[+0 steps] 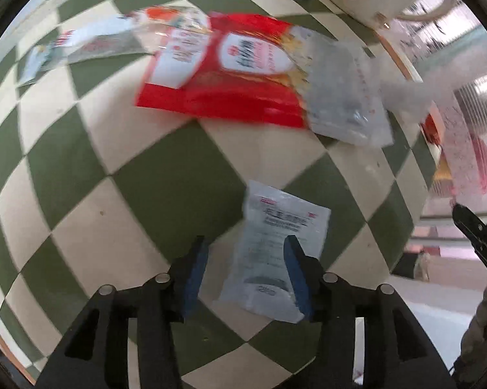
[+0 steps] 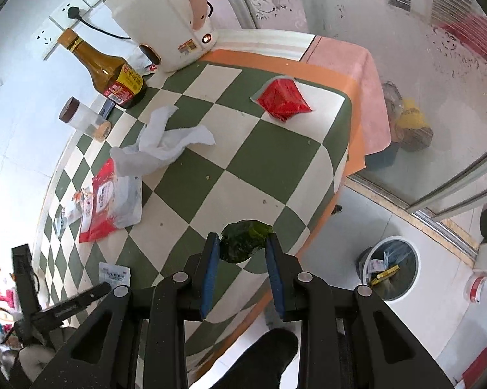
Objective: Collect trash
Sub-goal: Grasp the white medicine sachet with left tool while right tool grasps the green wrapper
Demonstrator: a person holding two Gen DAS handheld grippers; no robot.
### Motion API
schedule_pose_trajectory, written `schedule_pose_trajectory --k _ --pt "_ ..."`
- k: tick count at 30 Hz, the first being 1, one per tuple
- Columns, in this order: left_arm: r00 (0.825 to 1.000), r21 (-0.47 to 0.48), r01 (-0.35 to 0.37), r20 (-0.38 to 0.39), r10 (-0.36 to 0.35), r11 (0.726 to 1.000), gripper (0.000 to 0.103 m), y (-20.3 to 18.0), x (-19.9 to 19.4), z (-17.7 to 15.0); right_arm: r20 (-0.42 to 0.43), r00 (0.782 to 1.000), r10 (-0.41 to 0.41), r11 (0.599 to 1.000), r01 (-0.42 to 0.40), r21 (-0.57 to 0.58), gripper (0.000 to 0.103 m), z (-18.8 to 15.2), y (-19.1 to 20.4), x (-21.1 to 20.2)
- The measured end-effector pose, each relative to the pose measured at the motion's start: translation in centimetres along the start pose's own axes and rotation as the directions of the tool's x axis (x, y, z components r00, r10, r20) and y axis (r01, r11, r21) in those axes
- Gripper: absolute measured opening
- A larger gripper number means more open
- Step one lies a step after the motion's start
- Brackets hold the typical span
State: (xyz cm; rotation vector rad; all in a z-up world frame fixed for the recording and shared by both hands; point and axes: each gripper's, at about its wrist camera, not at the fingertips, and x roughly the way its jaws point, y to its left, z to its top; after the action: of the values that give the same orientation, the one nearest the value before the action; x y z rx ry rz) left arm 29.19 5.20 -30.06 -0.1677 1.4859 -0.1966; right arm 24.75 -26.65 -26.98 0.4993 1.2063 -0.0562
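Observation:
A small white printed sachet [image 1: 275, 246] lies flat on the green-and-cream checked tablecloth [image 1: 165, 181]. My left gripper [image 1: 245, 243] points down over it, open, with the sachet between the blue pads and nearer the right one. In the right wrist view my right gripper [image 2: 242, 238] is shut on a crumpled dark green wrapper [image 2: 243, 243], held over the table's near edge. The same view shows the white sachet [image 2: 113, 274] at lower left, beside a finger [image 2: 81, 298] of the left gripper.
A red bag [image 1: 224, 77] and clear bags [image 1: 344, 97] lie beyond the sachet. A white tissue [image 2: 165, 142], red packet [image 2: 284, 100], sauce bottle [image 2: 107, 71], jar [image 2: 84, 120] and kettle [image 2: 162, 16] sit farther back. A lined bin [image 2: 393, 238] stands on the floor at the right.

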Motion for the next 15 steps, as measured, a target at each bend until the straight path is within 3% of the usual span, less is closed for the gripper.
schedule_pose_trajectory --k 2,6,7,8,11,15 --pt "1.000 0.046 -0.016 0.006 0.015 0.999 0.053 -1.1 0.3 0.0 -0.009 1.000 -0.003 1.000 0.003 0.000 0.030 -0.1 0.0 0.3" --pt "0.992 0.156 -0.124 0.049 0.118 0.980 0.050 -3.7 1.1 -0.1 -0.017 1.000 -0.010 1.000 0.010 -0.022 0.030 -0.3 0.7 0.7" --pt "0.986 0.178 -0.161 0.073 0.150 0.971 0.031 -4.3 1.2 -0.3 -0.017 1.000 -0.011 1.000 0.010 -0.026 0.030 -0.4 0.8 0.8" --pt "0.979 0.201 -0.196 0.090 0.181 0.960 0.006 -4.9 1.3 -0.4 -0.018 1.000 -0.012 1.000 0.011 -0.028 0.030 -0.4 0.9 0.9" --pt "0.974 0.208 -0.217 0.110 0.198 0.954 0.000 -5.7 1.0 -0.4 -0.016 1.000 -0.013 1.000 0.013 -0.024 0.030 -0.7 0.8 0.9" --pt "0.967 0.230 -0.226 0.171 0.190 0.946 0.000 -7.8 -1.1 -0.5 -0.004 1.000 -0.008 1.000 0.008 -0.001 0.030 -0.9 -0.2 0.5"
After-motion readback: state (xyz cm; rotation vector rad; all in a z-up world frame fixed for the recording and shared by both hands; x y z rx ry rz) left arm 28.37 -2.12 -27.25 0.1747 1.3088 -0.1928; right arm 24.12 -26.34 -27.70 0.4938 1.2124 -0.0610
